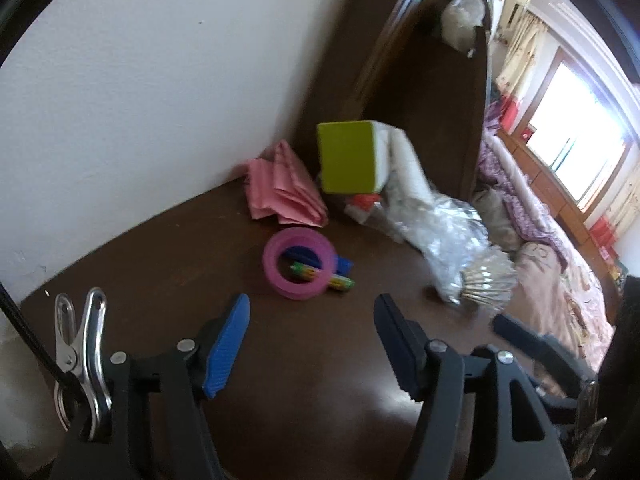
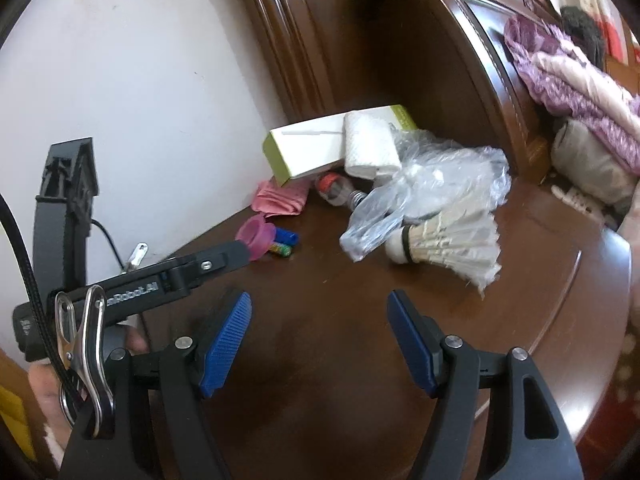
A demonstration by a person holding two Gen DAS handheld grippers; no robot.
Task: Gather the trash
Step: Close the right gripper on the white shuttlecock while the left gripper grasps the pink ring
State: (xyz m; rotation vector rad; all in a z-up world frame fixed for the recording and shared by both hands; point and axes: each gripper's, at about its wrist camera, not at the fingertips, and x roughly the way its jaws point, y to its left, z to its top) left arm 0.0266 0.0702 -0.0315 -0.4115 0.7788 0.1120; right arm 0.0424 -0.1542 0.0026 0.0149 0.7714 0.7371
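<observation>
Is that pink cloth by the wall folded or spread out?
Folded. The pink cloth lies on the dark wooden tabletop as a compact stack with layered edges, against the white wall.

Two wrist fisheyes, both angled down over one dark wooden tabletop [image 1: 320,408].

Left view: rides behind the left gripper [image 1: 312,320], blue pads framing the lower edge, faces the white wall corner and tall headboard [image 1: 424,92], close over the pink ring [image 1: 298,264], window and bed far right. Right view: rides behind the right gripper [image 2: 320,320], faces the same corner from further right, nearest the shuttlecock [image 2: 448,248] and clear plastic bag [image 2: 432,176], catches the left gripper side-on at its left edge. Shared ground: green-and-white box [image 1: 348,158], pink cloth [image 1: 280,188], ring, bag, shuttlecock, headboard.
</observation>
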